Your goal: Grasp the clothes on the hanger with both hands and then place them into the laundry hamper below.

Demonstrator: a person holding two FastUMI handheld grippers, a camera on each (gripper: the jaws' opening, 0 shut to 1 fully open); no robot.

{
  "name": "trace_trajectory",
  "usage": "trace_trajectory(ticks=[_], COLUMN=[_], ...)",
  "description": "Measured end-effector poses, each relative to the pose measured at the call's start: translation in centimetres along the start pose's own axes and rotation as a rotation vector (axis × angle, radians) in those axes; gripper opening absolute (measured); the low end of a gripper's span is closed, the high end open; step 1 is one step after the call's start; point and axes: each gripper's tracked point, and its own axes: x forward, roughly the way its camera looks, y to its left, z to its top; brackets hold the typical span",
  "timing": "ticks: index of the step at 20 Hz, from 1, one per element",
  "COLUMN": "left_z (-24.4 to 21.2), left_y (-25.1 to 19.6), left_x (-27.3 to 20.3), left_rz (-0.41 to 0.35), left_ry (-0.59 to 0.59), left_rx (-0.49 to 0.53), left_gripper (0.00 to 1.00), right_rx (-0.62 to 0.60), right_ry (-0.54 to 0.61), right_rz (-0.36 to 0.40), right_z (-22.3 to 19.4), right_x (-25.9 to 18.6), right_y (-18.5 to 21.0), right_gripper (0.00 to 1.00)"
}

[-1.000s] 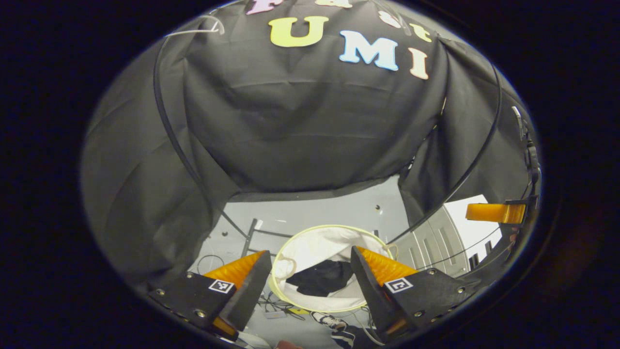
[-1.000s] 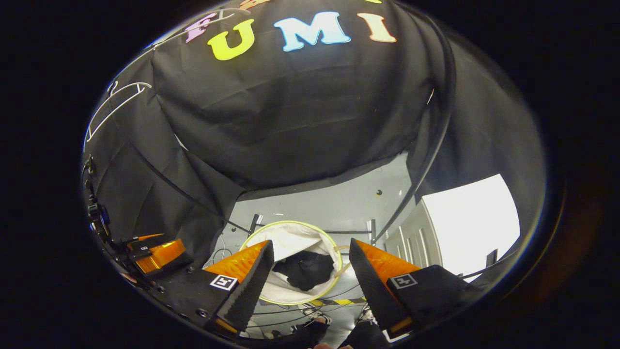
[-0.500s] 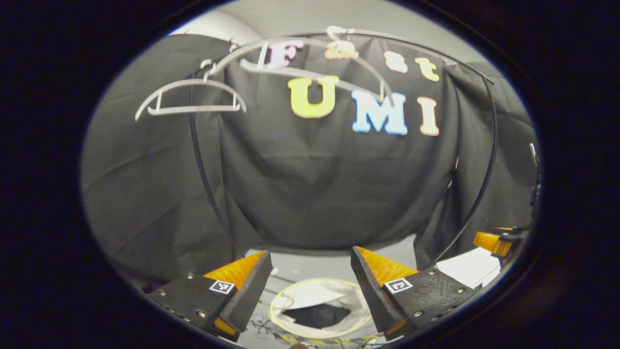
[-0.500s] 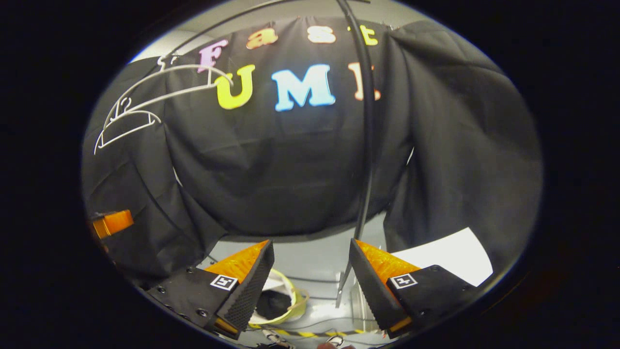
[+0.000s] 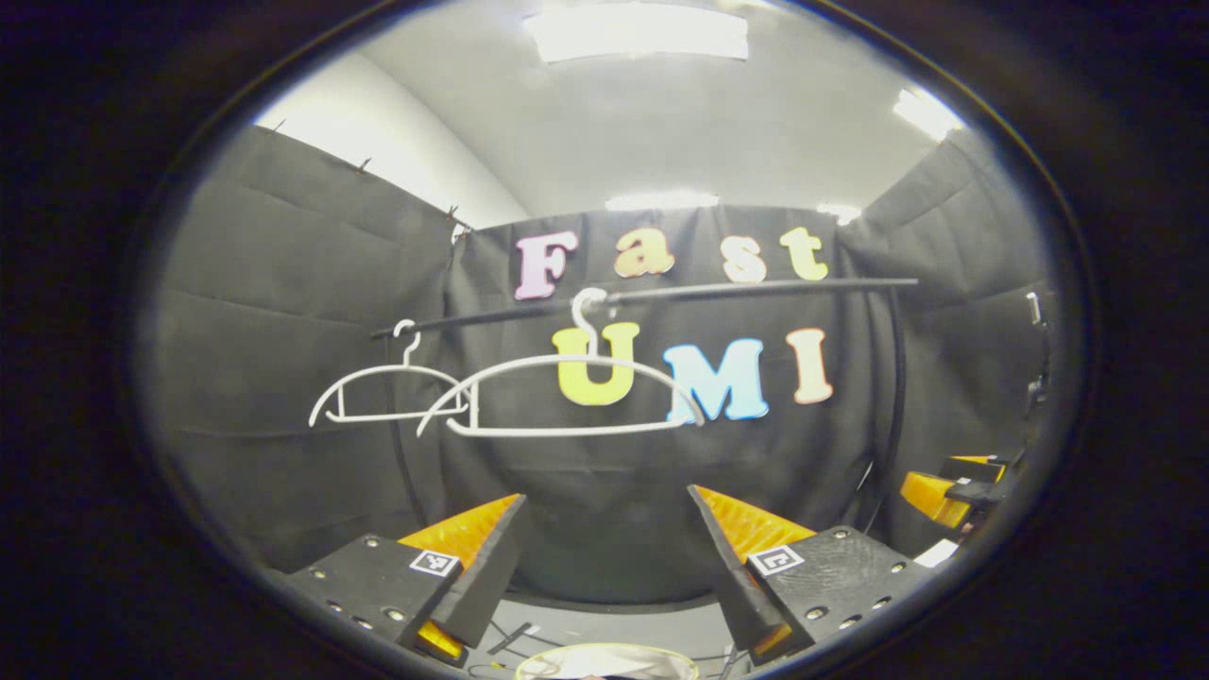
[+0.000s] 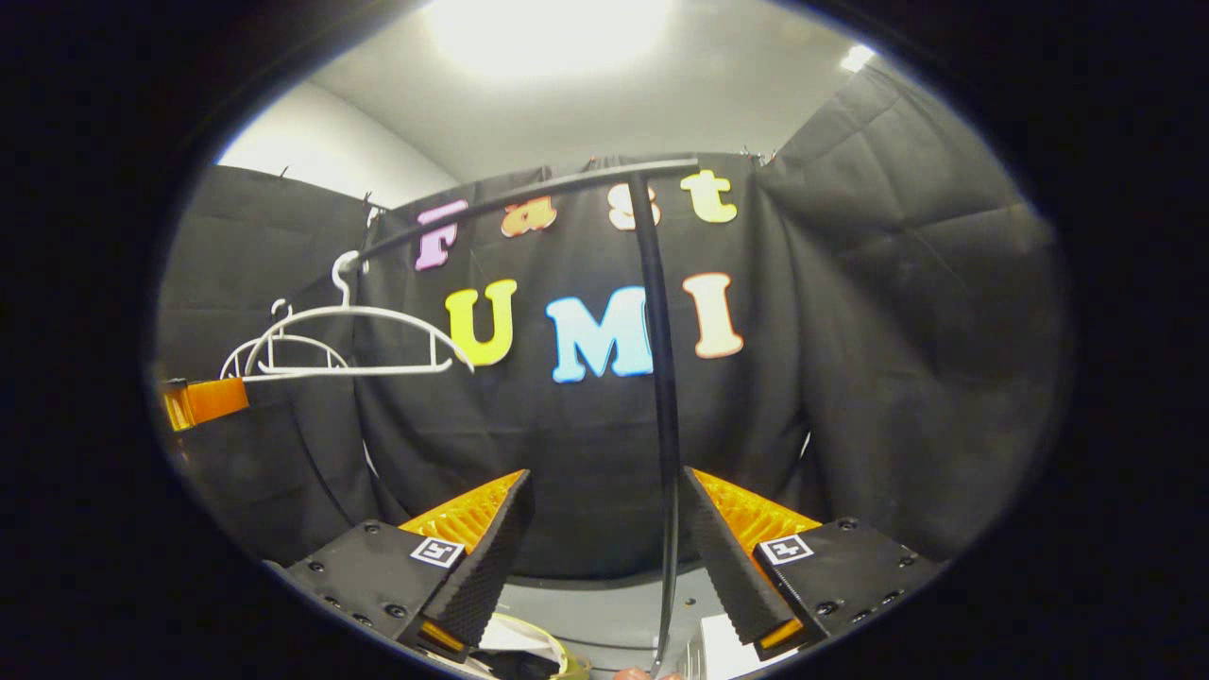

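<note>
Two bare white hangers hang from a black rail [image 5: 756, 288]: the nearer hanger [image 5: 562, 397] and a farther hanger [image 5: 392, 397] to its left. In the right gripper view the nearer hanger [image 6: 349, 340] and the rail [image 6: 529, 194] stand at upper left. My left gripper [image 5: 604, 567] is open with nothing between its fingers, and it points level at the wall below the hangers. My right gripper [image 6: 604, 557] is open too and holds nothing. The hamper's pale rim [image 5: 604, 661] peeks in at the bottom edge; another bit of the hamper [image 6: 529, 656] lies below the right gripper.
The rack's black upright pole [image 6: 661, 425] runs down close in front of the right gripper. The other gripper shows at the right edge [image 5: 954, 486] of the left gripper view and at the left edge [image 6: 203, 401] of the right gripper view. Grey floor [image 6: 604, 614] lies below.
Both grippers have tilted up from looking down into the hamper, with dark clothes inside, to looking level at the hangers and rail. The hamper has slid to the bottom edge. Both stayed open.
</note>
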Motion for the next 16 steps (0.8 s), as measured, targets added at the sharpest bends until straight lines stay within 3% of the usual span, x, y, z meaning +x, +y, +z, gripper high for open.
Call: trace_trajectory(ticks=[2, 3, 5, 8, 11, 12, 16], left_z=[2.1, 2.7, 3.6, 4.0, 3.3, 2.6, -0.8], left_y=[-0.9, -1.0, -0.8, 0.4, 2.8, 3.7, 6.9], left_x=[-0.4, -0.6, -0.6, -1.3, -2.7, -3.1, -4.0], left_rz=[-0.032, -0.038, -0.048, -0.048, -0.034, -0.027, 0.011], left_ry=[-0.003, -0.006, -0.005, -0.006, -0.026, -0.032, -0.015], left_rx=[0.008, 0.016, 0.012, -0.062, -0.102, -0.11, -0.144], left_gripper=[0.95, 0.94, 0.94, 0.95, 0.94, 0.94, 0.94], right_rx=[0.028, 0.039, 0.044, 0.035, 0.039, 0.034, 0.001], right_ry=[-0.061, -0.083, -0.096, -0.039, -0.011, -0.011, 0.001], right_rz=[-0.008, -0.021, -0.039, -0.068, -0.121, -0.138, -0.19], right_z=[2.9, 4.1, 5.5, 4.6, 3.0, 2.4, 0.6], right_x=[-0.6, -1.0, -1.8, -3.0, -4.8, -5.3, -7.0], right_y=[0.4, 0.3, 0.3, 0.2, -0.5, -0.8, -1.4], right_gripper=[0.92, 0.98, 0.97, 1.0, 0.92, 0.97, 0.97])
